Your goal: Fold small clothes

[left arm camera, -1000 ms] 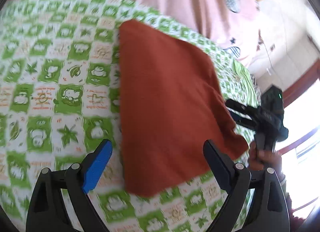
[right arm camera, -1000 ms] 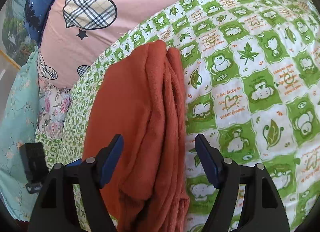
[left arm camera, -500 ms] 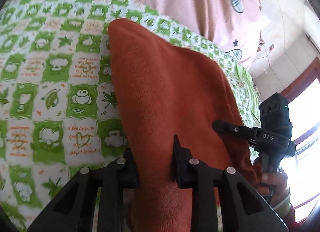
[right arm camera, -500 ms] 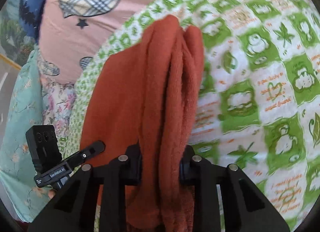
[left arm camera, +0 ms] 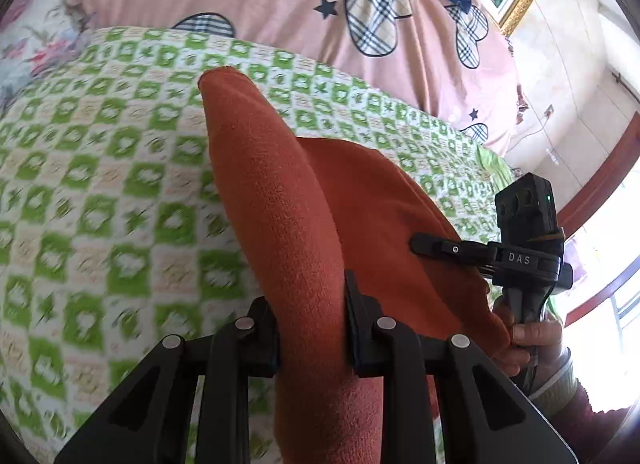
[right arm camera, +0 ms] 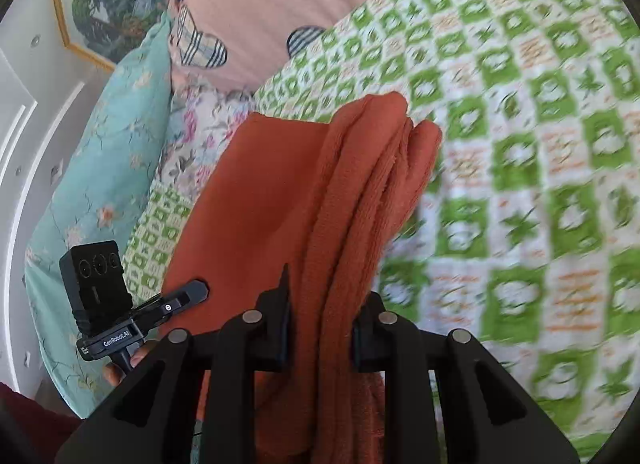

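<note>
Two grippers [left arm camera: 310,328] [right arm camera: 320,328] pinch fuzzy, rust-orange folded cloth [left arm camera: 288,204].

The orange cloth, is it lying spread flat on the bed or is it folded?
Folded. The orange cloth shows several stacked layers at its edge, and both tongs pinch it, bunched and partly raised off the green checked blanket.

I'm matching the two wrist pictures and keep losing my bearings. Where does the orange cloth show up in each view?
Left wrist: the orange cloth runs from the bottom centre up to the upper middle, pinched in the left gripper.
Right wrist: the cloth fills the centre and lower middle, its bunched edge pinched in the right gripper.
Shared landmark: the green checked sheet under the cloth.
</note>
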